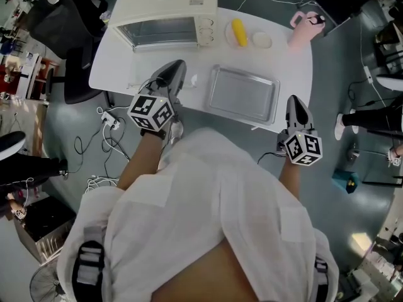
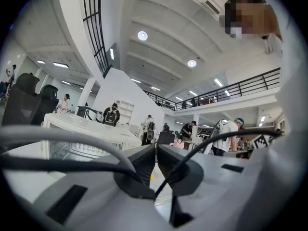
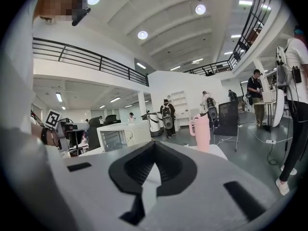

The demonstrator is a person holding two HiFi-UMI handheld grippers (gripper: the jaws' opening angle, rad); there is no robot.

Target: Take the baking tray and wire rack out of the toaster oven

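The silver baking tray (image 1: 242, 93) lies flat and empty on the white table (image 1: 296, 68), in front of the cream toaster oven (image 1: 165, 8). Thin wires, seemingly the wire rack (image 1: 140, 84), show on the table left of the tray, mostly hidden by my left gripper (image 1: 178, 66). That gripper hangs above the table's left front, shut and empty. My right gripper (image 1: 295, 100) is off the table's front right corner, shut with nothing in it. In the left gripper view the jaws (image 2: 155, 150) meet, cables crossing before them. The right gripper (image 3: 155, 148) looks toward the oven (image 3: 118, 136).
A plate with a yellow corn cob (image 1: 238, 32), a small white dish (image 1: 262, 39) and a pink cup (image 1: 302, 27) stand at the table's back right. Cables and a power strip (image 1: 110, 119) lie on the floor left of the table. Black chairs (image 1: 79, 74) stand at the left.
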